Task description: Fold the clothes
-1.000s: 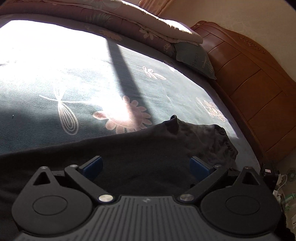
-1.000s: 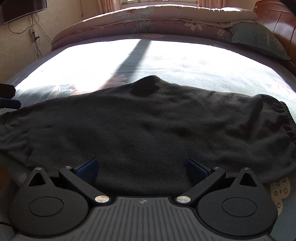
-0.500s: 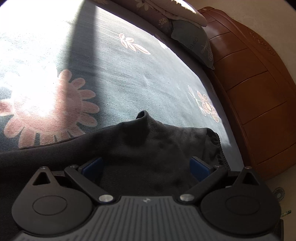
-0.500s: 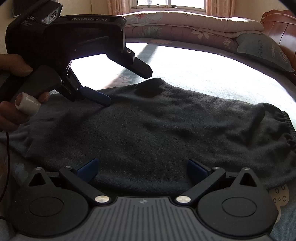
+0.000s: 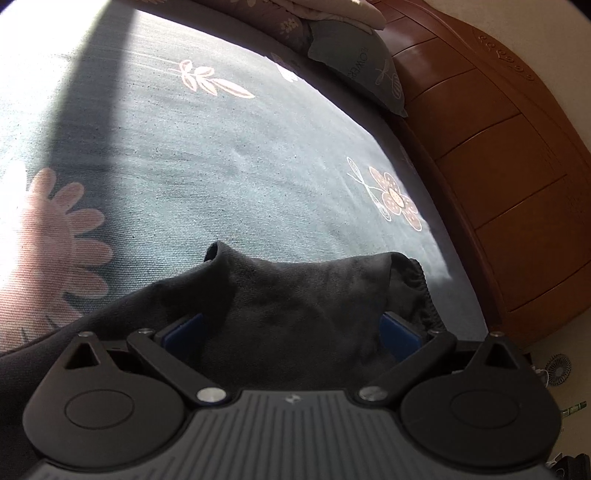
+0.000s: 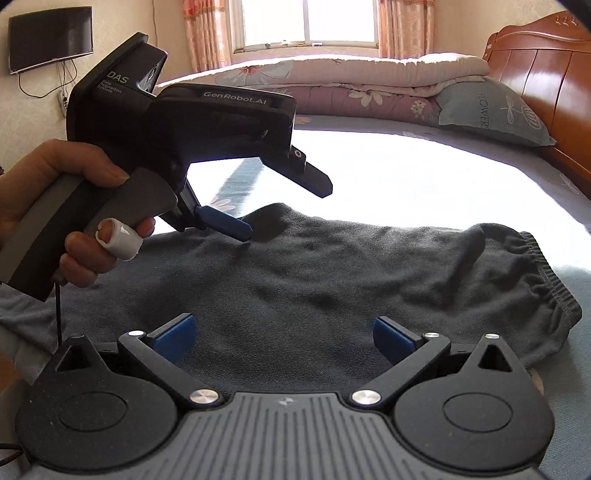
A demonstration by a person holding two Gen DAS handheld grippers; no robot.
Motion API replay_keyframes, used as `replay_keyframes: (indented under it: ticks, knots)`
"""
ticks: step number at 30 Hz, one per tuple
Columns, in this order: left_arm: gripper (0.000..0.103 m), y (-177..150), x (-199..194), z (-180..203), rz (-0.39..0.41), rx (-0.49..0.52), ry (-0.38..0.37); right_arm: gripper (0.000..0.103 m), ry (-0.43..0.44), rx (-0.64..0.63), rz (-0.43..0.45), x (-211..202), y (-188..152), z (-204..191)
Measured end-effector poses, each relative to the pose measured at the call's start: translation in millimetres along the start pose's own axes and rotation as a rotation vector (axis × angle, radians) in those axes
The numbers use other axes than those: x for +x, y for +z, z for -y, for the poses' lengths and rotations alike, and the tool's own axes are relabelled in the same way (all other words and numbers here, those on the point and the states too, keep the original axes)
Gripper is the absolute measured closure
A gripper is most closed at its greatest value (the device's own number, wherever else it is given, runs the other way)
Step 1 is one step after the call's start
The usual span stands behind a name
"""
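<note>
Sunlit and floral, the bed (image 6: 424, 177) carries a dark garment (image 6: 332, 280) spread flat, elastic cuff at 3 o'clock. A raised peak of cloth (image 6: 273, 218) sits at the far edge, at 11 o'clock from its centre. The left tongs (image 6: 284, 210) hover released, lower finger touching fabric just beside that peak. The right tongs (image 6: 282, 334) rest released over the near hem. A good fold likely calls for clamping the far edge fully, both layers, before lifting, with the near hem kept flat.

Sunlit bedroom w/ curtained window (image 6: 309, 22), wall TV (image 6: 50, 38), wooden headboard (image 5: 498, 155), floral bedsheet (image 5: 221, 155).
</note>
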State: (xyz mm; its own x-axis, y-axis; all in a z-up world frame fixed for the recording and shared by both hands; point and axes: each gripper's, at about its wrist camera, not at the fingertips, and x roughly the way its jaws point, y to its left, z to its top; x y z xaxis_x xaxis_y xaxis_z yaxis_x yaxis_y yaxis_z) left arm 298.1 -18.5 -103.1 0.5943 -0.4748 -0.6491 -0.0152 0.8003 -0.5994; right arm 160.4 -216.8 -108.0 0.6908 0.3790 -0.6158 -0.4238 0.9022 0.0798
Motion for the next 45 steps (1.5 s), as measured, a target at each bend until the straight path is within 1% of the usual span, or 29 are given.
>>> replay_keyframes:
  ticks: [2,4,7,9,10,13,15,16,19,21,22,25,26,28,29,31,34,37,40,43,45]
  knots:
    - [0.003,5.6,5.5,-5.8,0.035,-0.023,0.025,0.0,-0.007,0.023,-0.004,-1.1,1.0,5.5]
    - [0.003,11.2,2.3,-7.3,0.056,-0.063,0.009,0.0,-0.003,0.042,0.0,-3.8,1.9,9.8]
    - [0.003,18.4,-5.3,3.0,0.058,-0.061,-0.042,0.0,0.019,0.066,0.016,-9.6,2.6,16.1]
    - [0.003,19.9,-4.8,11.8,0.047,-0.032,-0.073,0.0,0.029,0.075,0.018,-11.7,1.8,19.2]
    - [0.003,20.2,-0.9,13.7,0.04,-0.019,-0.072,0.0,0.031,0.079,0.017,-12.3,1.7,20.7]
    - [0.003,21.9,18.8,11.9,0.023,-0.008,-0.017,0.0,0.04,0.093,0.024,-15.5,0.6,25.1]
    - [0.003,23.8,28.3,7.6,0.039,0.011,0.064,0.0,0.05,0.109,0.033,-18.7,0.5,28.6]
    - [0.003,25.0,28.2,8.7,0.049,0.02,0.082,0.0,0.055,0.118,0.038,-20.4,0.8,30.4]
    - [0.003,28.5,21.9,16.5,0.073,0.029,0.082,0.0,0.061,0.145,0.047,-23.7,0.6,35.6]
    - [0.003,28.1,13.9,28.5,0.093,0.049,0.045,0.0,0.061,0.163,0.048,-24.9,0.3,39.0]
    - [0.003,26.7,13.1,33.9,0.082,0.06,0.015,0.0,0.06,0.172,0.042,-24.6,0.2,40.5]
    - [0.003,20.3,22.6,45.6,-0.002,0.062,-0.078,0.0,0.062,0.177,0.032,-24.2,-1.0,41.1]
    - [0.003,16.3,30.7,48.3,-0.034,0.065,-0.088,0.0,0.064,0.176,0.029,-24.3,-1.4,40.8]
    - [0.003,11.0,46.5,48.5,-0.075,0.078,-0.063,0.0,0.066,0.172,0.029,-25.3,-2.4,40.5]
    - [0.003,9.8,53.0,47.5,-0.083,0.084,-0.049,0.0,0.067,0.173,0.029,-25.6,-2.5,40.6]
    - [0.003,11.2,59.3,45.6,-0.068,0.087,-0.025,0.0,0.069,0.176,0.028,-25.6,-2.9,41.3]
    - [0.003,18.1,52.5,49.8,-0.039,0.076,0.007,0.0,0.066,0.183,0.016,-22.9,-3.0,42.4]
    - [0.003,18.2,28.6,59.2,-0.027,0.134,0.033,0.0,0.058,0.187,0.002,-20.0,-3.3,42.8]
    - [0.003,11.1,-2.4,60.6,-0.033,0.161,0.043,0.0,0.044,0.188,-0.012,-16.1,-4.9,42.8]
    - [0.003,-1.4,-33.9,56.8,-0.037,0.172,0.081,0.0,0.025,0.181,-0.026,-11.3,-5.9,41.7]
    - [0.003,-11.5,-53.6,50.5,-0.042,0.162,0.104,0.0,0.016,0.177,-0.032,-8.3,-6.6,41.5]
